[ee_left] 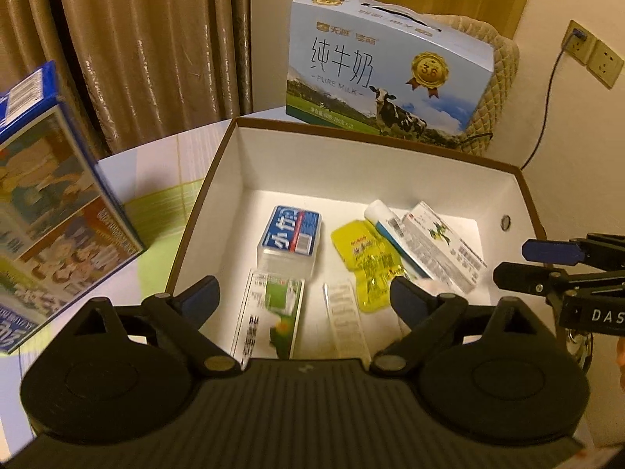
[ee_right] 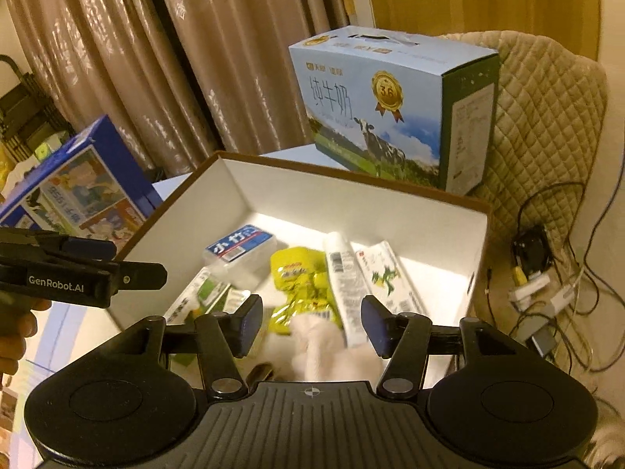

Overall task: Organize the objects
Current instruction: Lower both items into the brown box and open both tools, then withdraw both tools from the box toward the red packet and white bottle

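Curtains hang behind a table with a milk carton [ee_left: 386,66]. Near it, the box [ee_left: 351,156] already holds 5 or 6 small items, like a yellow pouch [ee_left: 367,262], so sorting looks nearly done. Left gripper [ee_left: 304,297] and right gripper [ee_right: 312,324] hover open and empty.

The open box [ee_left: 242,179] is looking like matt white card inside, with a brown paper edge. The milk carton [ee_left: 386,66] behind it is showing smooth, slightly glossy printed cardboard. The yellow pouch [ee_left: 371,262] is gleaming like crinkled foil or plastic film, and the small blue-labelled case [ee_left: 289,242] is appearing as clear, hard plastic. The curtains [ee_left: 129,39] are hanging as shiny patterned cloth, and the chair cover [ee_right: 547,117] is showing soft quilted fabric. Both gripper bodies are looking matt black plastic with ribbed tops.
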Demonstrator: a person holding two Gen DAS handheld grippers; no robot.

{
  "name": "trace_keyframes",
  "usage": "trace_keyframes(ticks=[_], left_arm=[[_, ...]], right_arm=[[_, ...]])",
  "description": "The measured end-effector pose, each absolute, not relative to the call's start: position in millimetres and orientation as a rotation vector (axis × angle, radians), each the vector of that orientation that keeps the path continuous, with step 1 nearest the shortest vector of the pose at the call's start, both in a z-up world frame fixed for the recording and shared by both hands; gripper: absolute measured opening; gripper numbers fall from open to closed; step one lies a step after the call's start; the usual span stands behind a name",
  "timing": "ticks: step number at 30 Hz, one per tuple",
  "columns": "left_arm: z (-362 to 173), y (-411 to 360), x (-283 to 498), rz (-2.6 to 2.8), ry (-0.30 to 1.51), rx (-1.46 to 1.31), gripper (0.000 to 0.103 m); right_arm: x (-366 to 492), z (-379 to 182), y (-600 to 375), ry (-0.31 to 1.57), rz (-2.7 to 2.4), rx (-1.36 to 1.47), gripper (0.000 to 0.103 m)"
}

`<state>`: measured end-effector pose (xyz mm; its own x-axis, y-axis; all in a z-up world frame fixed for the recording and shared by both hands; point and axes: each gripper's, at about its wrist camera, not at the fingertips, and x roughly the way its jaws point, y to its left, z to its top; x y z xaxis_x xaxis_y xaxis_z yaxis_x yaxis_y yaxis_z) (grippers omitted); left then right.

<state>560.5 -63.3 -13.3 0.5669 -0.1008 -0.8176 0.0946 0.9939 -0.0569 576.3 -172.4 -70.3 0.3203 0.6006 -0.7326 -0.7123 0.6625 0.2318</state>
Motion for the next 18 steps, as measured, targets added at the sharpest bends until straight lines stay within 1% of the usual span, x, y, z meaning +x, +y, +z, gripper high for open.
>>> trace_keyframes(ticks=[11,18], left_arm=[[3.0,-56.1,497.7,-0.105,0.957,-0.022,0.092],[2.9,-45.0,457.3,-0.101,0.969,-0.061,0.092]], right_arm=[[523.4,-55.8,-200.8,0.902,0.829,-0.093,0.054],[485.7,-51.2,-213.1,0.914,0.818,-0.076,0.054]])
